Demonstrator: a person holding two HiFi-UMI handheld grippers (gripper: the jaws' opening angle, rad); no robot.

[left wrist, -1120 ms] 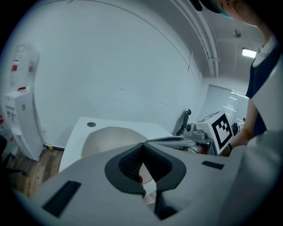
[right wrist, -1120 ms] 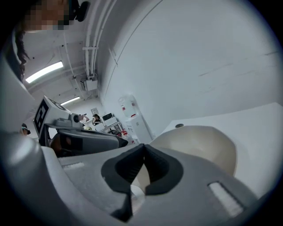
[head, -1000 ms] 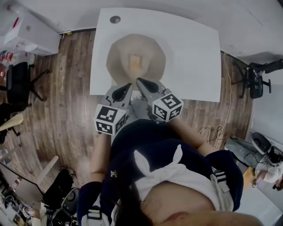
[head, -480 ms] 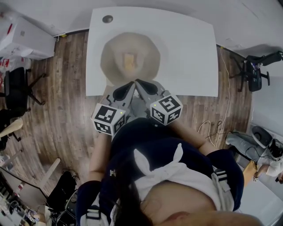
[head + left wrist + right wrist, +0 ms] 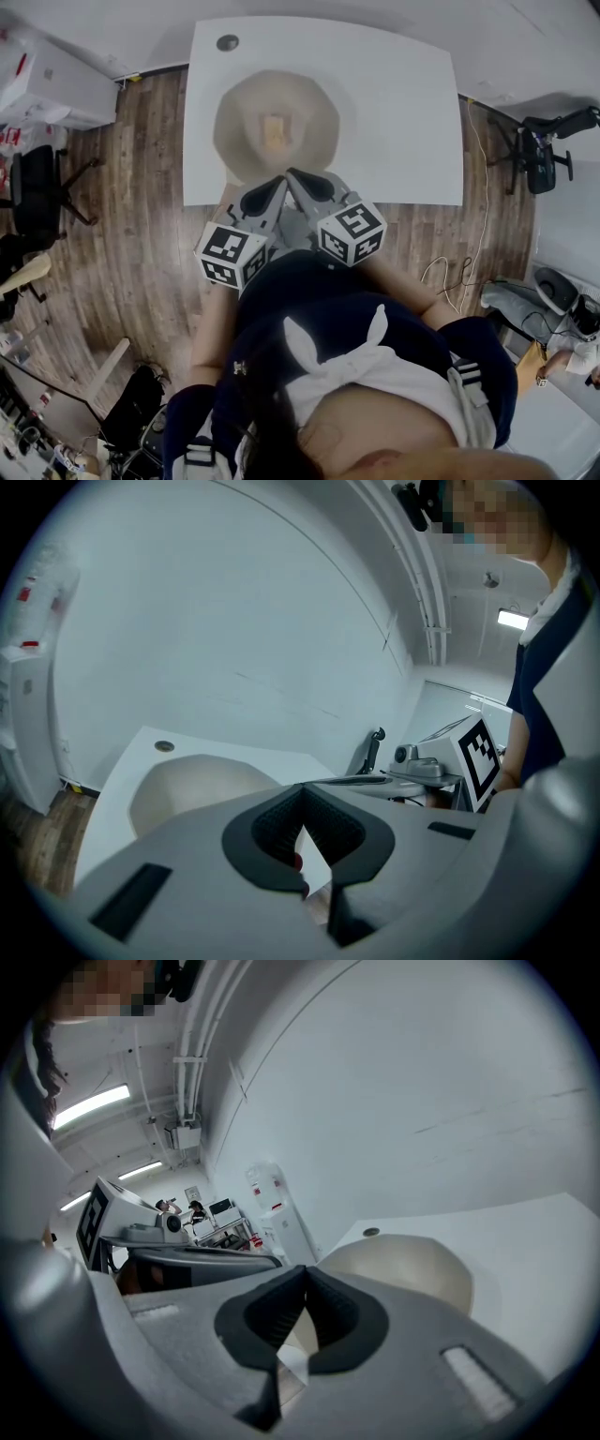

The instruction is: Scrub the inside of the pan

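No legible writing, only black-and-white coded squares on left cube [image 5: 232, 255], right cube [image 5: 352, 231]

From above, the left gripper [image 5: 274, 183] and right gripper [image 5: 294, 174] cover the near rim of the pan [image 5: 239, 131] and the worktop [image 5: 403, 112] edge there. A small yellowish thing [image 5: 275, 130] lies in the pan, too small to name. Each gripper's own view loses the pan's near side behind its body.

Even, dim ceiling light; strong fisheye distortion, dark corners

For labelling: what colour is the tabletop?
The tabletop is white; the head view shows it best.
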